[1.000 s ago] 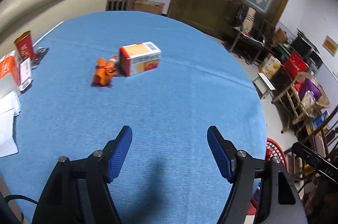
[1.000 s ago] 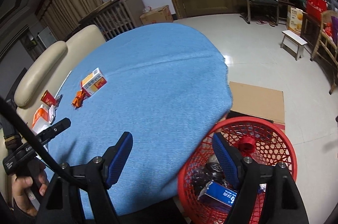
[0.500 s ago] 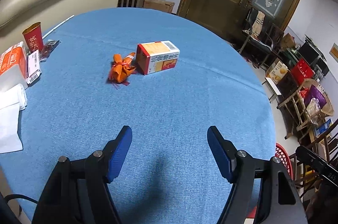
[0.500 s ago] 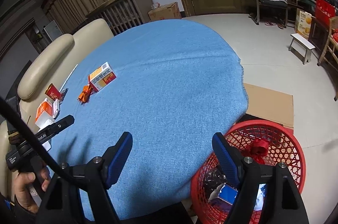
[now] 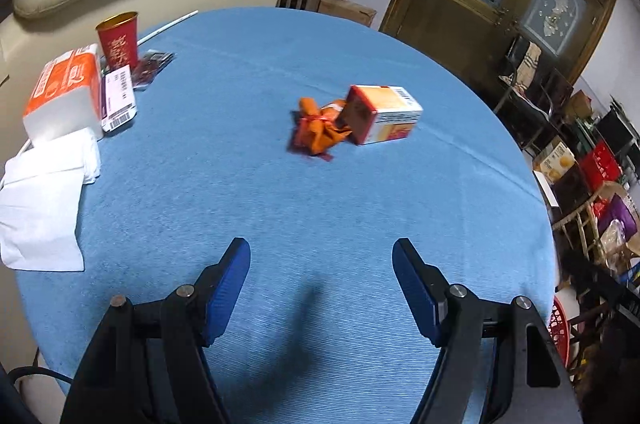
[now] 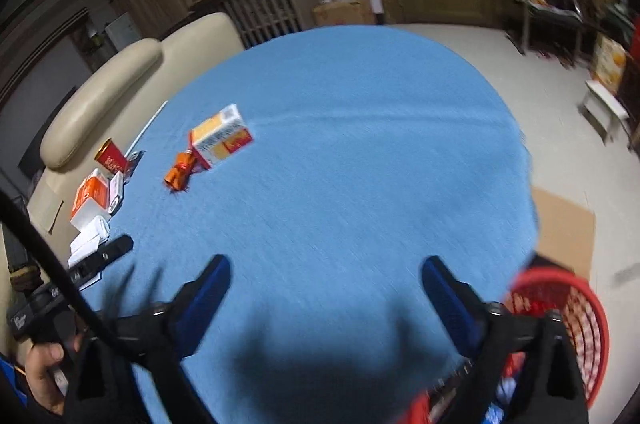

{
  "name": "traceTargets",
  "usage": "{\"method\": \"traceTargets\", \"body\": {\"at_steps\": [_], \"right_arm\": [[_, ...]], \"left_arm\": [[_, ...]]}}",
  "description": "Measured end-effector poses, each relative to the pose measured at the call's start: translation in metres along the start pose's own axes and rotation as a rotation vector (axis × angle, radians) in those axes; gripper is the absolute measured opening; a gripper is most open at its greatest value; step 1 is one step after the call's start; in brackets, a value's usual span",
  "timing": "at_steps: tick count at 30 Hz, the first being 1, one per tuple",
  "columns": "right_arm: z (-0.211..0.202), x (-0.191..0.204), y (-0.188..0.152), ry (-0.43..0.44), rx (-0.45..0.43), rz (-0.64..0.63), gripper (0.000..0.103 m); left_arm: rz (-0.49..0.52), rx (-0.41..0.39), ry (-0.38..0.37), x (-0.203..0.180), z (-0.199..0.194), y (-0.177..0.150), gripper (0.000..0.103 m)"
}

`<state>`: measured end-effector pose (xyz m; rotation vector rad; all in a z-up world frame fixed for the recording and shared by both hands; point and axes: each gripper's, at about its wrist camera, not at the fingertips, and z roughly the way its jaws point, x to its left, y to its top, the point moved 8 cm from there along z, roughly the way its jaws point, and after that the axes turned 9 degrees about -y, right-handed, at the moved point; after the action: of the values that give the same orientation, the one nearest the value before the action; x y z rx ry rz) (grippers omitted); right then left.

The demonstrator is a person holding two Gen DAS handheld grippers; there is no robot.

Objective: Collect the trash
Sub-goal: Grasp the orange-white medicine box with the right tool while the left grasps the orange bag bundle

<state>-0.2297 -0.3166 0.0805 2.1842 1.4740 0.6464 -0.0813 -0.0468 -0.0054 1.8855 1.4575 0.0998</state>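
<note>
A: Left hand-held gripper (image 5: 321, 256) gapes wide and empty, lined up on the orange wrapper (image 5: 318, 131) touching the carton (image 5: 384, 113), mid-table (image 5: 256, 199).

B: Right hand-held gripper (image 6: 326, 276) is spread empty too, beside the red basket (image 6: 580, 308), presumably for drops.

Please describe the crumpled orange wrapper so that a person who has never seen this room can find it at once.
Look at the round table with the blue cloth. Near its middle lies a small carton, orange and white with a barcode. The crumpled orange wrapper rests against the carton's dark red end, on the side toward the red cup; it alone is soft, shapeless and tied with red string.
</note>
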Motion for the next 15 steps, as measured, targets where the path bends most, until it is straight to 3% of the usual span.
{"method": "traceTargets", "body": {"at_steps": [10, 15], "right_arm": [[0.069, 0.101, 0.059, 0.075, -0.030, -0.187, 0.100], [0.102, 0.132, 0.081, 0.091, -0.047, -0.253, 0.100]], "left_arm": [[-0.048, -0.003, 0.031, 0.030, 0.002, 0.008, 0.074], [-0.052, -0.001, 0.027, 0.037, 0.006, 0.012, 0.074]]}}
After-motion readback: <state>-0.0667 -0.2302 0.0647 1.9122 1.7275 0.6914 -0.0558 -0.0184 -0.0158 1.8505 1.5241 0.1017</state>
